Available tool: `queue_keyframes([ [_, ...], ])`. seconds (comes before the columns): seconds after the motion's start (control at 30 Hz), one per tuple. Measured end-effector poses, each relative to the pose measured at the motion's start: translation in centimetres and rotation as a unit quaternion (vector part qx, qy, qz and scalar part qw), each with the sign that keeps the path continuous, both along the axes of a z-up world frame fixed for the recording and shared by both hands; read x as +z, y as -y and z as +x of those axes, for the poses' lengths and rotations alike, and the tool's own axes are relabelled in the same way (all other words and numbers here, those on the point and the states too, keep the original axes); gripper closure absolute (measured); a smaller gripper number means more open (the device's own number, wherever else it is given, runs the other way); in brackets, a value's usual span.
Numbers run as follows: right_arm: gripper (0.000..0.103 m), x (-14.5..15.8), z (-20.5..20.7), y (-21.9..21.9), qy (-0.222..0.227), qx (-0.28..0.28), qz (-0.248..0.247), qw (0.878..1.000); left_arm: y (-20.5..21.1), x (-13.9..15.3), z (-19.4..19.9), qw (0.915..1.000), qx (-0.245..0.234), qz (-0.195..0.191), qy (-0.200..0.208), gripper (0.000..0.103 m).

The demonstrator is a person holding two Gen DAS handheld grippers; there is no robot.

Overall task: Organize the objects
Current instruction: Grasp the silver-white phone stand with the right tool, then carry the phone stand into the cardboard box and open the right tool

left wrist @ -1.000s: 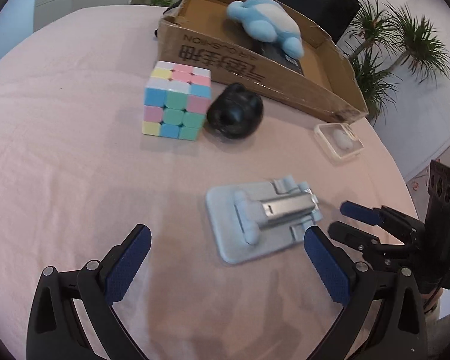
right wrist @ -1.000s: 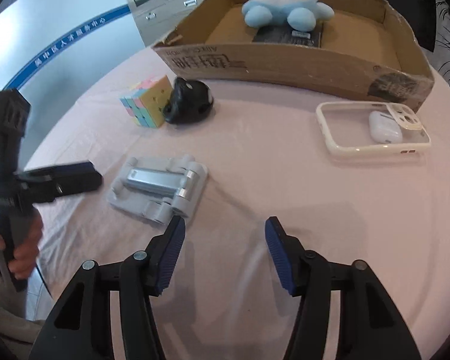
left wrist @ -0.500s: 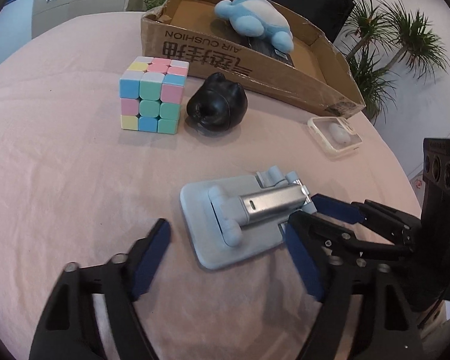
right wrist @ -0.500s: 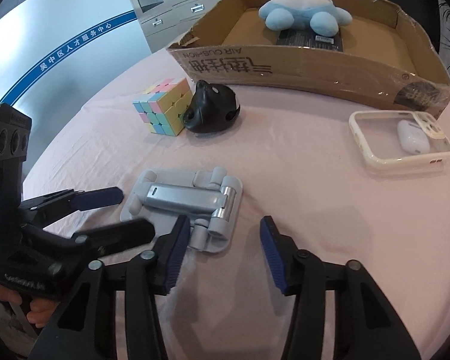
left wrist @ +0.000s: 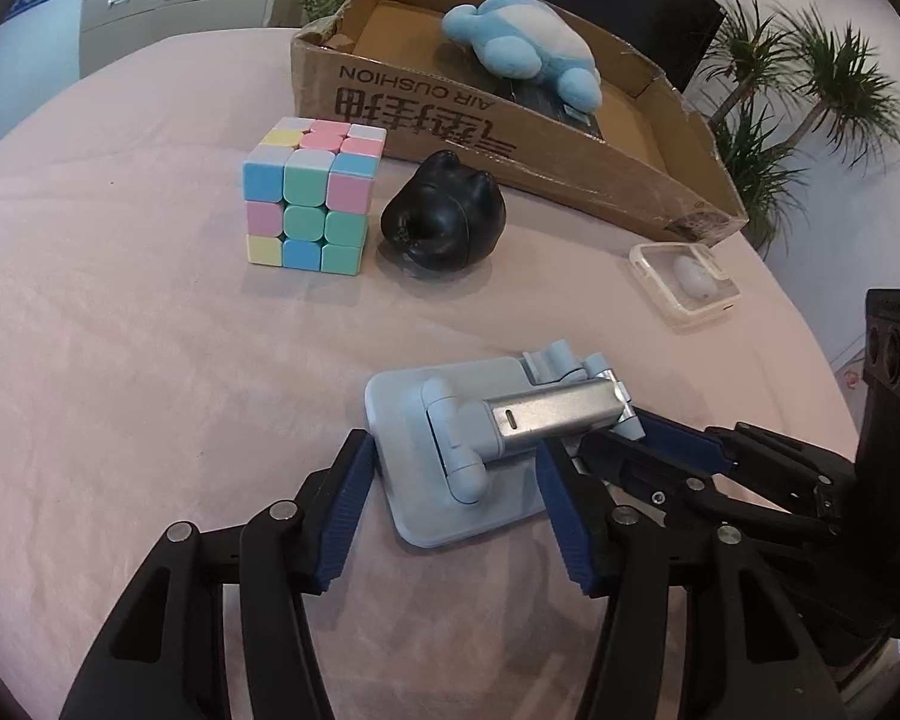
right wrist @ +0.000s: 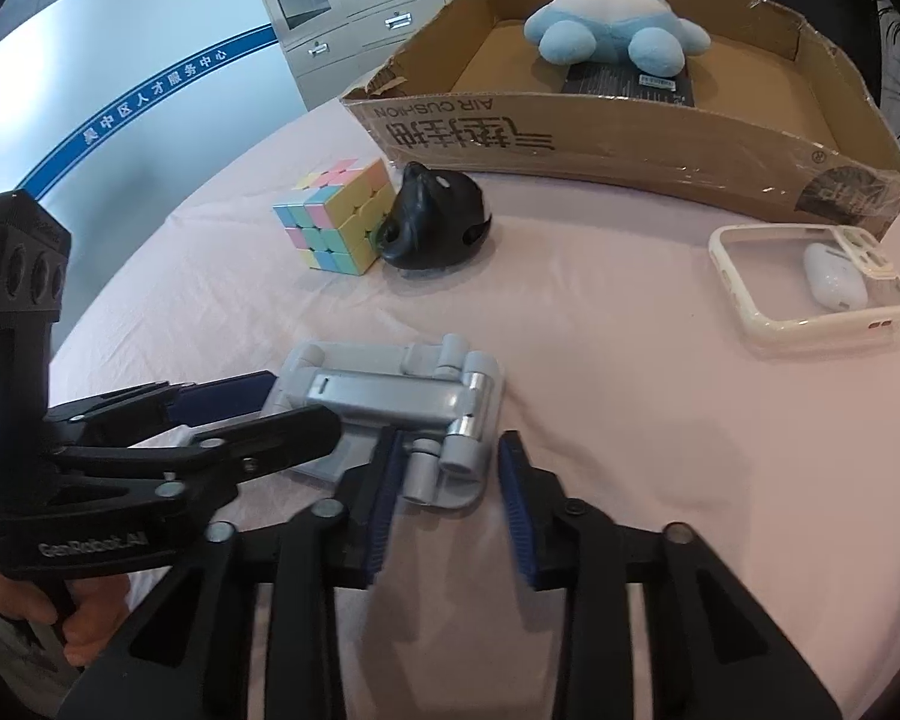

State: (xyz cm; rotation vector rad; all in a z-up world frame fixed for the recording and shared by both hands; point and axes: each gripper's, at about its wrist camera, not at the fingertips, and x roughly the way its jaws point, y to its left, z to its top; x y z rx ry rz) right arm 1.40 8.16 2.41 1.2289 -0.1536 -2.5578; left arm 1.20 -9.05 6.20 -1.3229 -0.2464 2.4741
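A folded grey-blue phone stand lies flat on the pink-covered surface, near the cameras, and both tongs come to it from two sides. The left tongs are about half open and are closing; the base plate of the stand is between the blue pads. The left pad seems to touch the plate's edge, but a firm grip cannot be told. The right tongs are narrower and are also closing; the hinge end of the stand is between their pads, with a small gap on the right side.

Farther on the surface, a pastel puzzle cube stands just beside a black rounded object, the two almost touching. Behind them is an open cardboard box with a blue and white plush toy inside, resting on a dark flat item. To the right, near the corner of the box, a clear phone case lies flat with a white earbud case in it. A hand holding the left tool shows at the lower left of the right wrist view.
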Motion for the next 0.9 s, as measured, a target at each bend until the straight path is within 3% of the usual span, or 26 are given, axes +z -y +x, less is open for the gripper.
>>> queue_keyframes([
  [0.13, 0.077, 0.0, 0.0, 0.2, 0.001, -0.004, 0.006, 1.000, 0.0, 0.1, 0.4, 0.9999, -0.004, -0.014, -0.001, 0.059],
  [0.33, 0.077, 0.2, 0.2, 0.3, 0.000, -0.011, 0.017, 1.000, 0.8, 0.0, 0.7, 0.9999, -0.002, 0.011, -0.001, 0.067],
  [0.47, 0.077, 0.7, 0.7, 0.2, -0.013, -0.016, 0.026, 0.999, 0.7, 0.2, 0.9, 0.9997, -0.001, 0.026, 0.000, 0.068],
  [0.9, 0.078, 3.7, 1.9, -2.9, -0.046, -0.057, 0.025, 0.997, -3.5, 4.1, 0.6, 0.9988, -0.030, 0.004, -0.039, 0.068],
])
